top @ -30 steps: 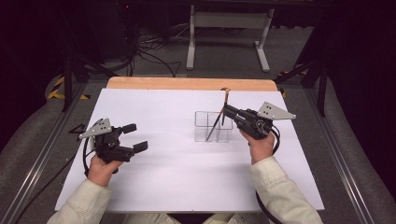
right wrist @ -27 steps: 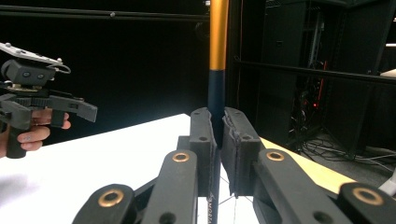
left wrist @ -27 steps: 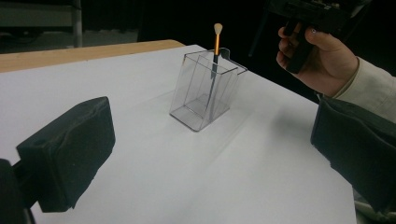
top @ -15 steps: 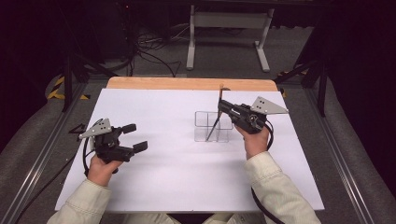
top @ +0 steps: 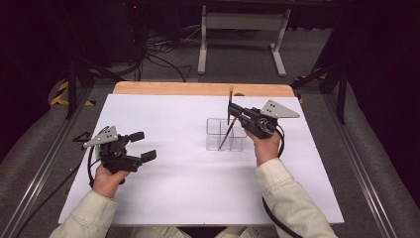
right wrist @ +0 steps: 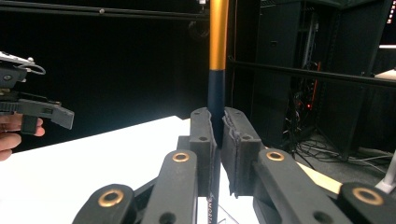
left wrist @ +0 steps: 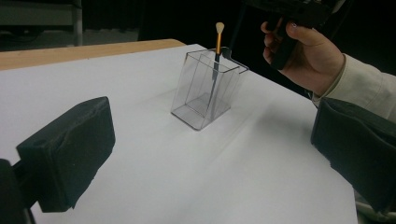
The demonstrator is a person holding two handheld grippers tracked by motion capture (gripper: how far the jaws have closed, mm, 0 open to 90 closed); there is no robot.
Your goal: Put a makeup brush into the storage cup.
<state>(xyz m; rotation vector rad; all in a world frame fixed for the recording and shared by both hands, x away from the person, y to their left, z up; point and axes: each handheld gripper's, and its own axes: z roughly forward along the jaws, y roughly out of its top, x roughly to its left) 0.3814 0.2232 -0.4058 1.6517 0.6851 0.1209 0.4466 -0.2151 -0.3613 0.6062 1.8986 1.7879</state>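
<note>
While my right claw [right wrist: 218, 140] clenches the brush [right wrist: 218, 42], seemingly inside the clear box [top: 225, 135], my left claw [top: 141, 146] rests spread.

High view: fixed above the near edge of the white table [top: 163, 198], facing forward and down, far off.

Left gripper view: low over the table, looking out between its own spread pads at the clear organizer [left wrist: 205, 91] some way ahead of the claw.

Right gripper view: close in, looking level along its closed pads at the brush [right wrist: 217, 70] between them.

Shared by all: organizer zone, brush.
</note>
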